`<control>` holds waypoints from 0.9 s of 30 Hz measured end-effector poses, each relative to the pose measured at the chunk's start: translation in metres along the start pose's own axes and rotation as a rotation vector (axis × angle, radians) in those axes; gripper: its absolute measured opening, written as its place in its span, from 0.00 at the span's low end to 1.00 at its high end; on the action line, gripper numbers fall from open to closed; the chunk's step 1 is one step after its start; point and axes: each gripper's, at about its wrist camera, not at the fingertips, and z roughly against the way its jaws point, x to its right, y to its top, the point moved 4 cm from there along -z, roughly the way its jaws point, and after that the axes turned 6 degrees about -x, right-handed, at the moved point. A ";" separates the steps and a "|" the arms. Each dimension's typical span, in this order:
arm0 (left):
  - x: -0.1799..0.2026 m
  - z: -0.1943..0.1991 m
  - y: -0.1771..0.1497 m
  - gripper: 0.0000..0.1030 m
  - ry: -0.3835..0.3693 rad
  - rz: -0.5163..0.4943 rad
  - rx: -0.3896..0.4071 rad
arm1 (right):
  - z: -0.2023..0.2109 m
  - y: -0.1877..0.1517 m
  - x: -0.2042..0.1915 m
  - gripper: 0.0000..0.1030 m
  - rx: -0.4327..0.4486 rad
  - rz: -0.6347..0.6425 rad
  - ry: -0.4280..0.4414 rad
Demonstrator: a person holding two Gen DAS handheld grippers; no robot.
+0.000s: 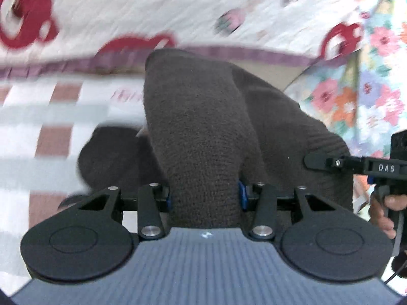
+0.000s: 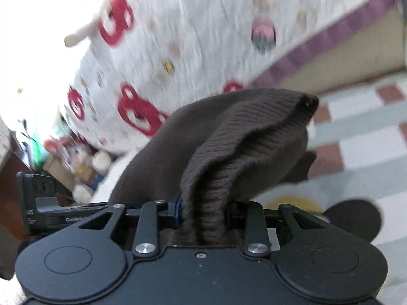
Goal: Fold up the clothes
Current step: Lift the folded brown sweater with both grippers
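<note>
The left gripper [image 1: 204, 195] and right gripper [image 2: 203, 208] are each clamping a bunch of the dark brown knitted sweater [image 1: 198, 132], lifting it over the checked bedsheet [image 1: 53, 142]; judging by that, folding is barely beginning.

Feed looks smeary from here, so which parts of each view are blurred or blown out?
Left wrist view: the quilt and checked sheet are streaked by motion blur, while the brown sweater in the left gripper stays sharp. Right wrist view: the upper left corner is blown out white, the quilt is smeared, and the sweater's ribbing at the right gripper is crisp.
</note>
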 end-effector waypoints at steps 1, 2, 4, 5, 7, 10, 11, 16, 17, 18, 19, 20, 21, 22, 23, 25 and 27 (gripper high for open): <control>-0.014 -0.011 -0.008 0.42 0.008 0.021 -0.024 | -0.010 -0.005 0.002 0.34 -0.015 0.001 -0.021; -0.025 -0.019 -0.016 0.42 0.002 0.050 -0.046 | -0.021 -0.011 0.003 0.34 -0.031 0.002 -0.042; -0.049 -0.037 -0.033 0.45 -0.009 0.108 -0.092 | -0.041 -0.022 0.007 0.34 -0.062 0.004 -0.084; -0.061 -0.045 -0.040 0.46 -0.016 0.136 -0.113 | -0.051 -0.027 0.008 0.35 -0.077 0.005 -0.105; -0.070 -0.038 -0.039 0.49 -0.068 0.171 -0.111 | -0.071 -0.037 0.012 0.37 -0.108 0.007 -0.146; -0.073 -0.035 -0.033 0.52 -0.106 0.173 -0.124 | -0.060 -0.040 0.014 0.42 -0.103 -0.013 -0.155; -0.074 -0.035 -0.032 0.53 -0.115 0.171 -0.128 | -0.057 -0.042 0.015 0.43 -0.104 -0.020 -0.156; -0.076 -0.045 -0.038 0.63 -0.156 0.204 -0.172 | -0.063 -0.047 0.024 0.48 -0.134 -0.045 -0.152; -0.077 -0.047 -0.038 0.63 -0.164 0.212 -0.173 | -0.064 -0.048 0.026 0.49 -0.140 -0.050 -0.151; -0.079 -0.049 -0.038 0.64 -0.173 0.220 -0.175 | -0.065 -0.050 0.028 0.52 -0.146 -0.055 -0.150; -0.080 -0.051 -0.038 0.65 -0.181 0.227 -0.176 | -0.066 -0.051 0.030 0.53 -0.152 -0.060 -0.150; -0.080 -0.053 -0.037 0.66 -0.186 0.229 -0.173 | -0.068 -0.052 0.032 0.56 -0.158 -0.065 -0.149; -0.080 -0.056 -0.037 0.67 -0.190 0.231 -0.171 | -0.072 -0.053 0.033 0.57 -0.170 -0.060 -0.145; -0.081 -0.058 -0.037 0.68 -0.194 0.232 -0.168 | -0.076 -0.054 0.034 0.57 -0.179 -0.054 -0.142; -0.081 -0.061 -0.036 0.68 -0.198 0.234 -0.166 | -0.081 -0.055 0.035 0.57 -0.188 -0.047 -0.139; -0.077 -0.061 -0.034 0.55 -0.181 0.210 -0.147 | -0.088 -0.054 0.033 0.54 -0.183 -0.017 -0.128; -0.066 -0.053 -0.032 0.44 -0.137 0.147 -0.112 | -0.089 -0.052 0.023 0.39 -0.165 0.056 -0.123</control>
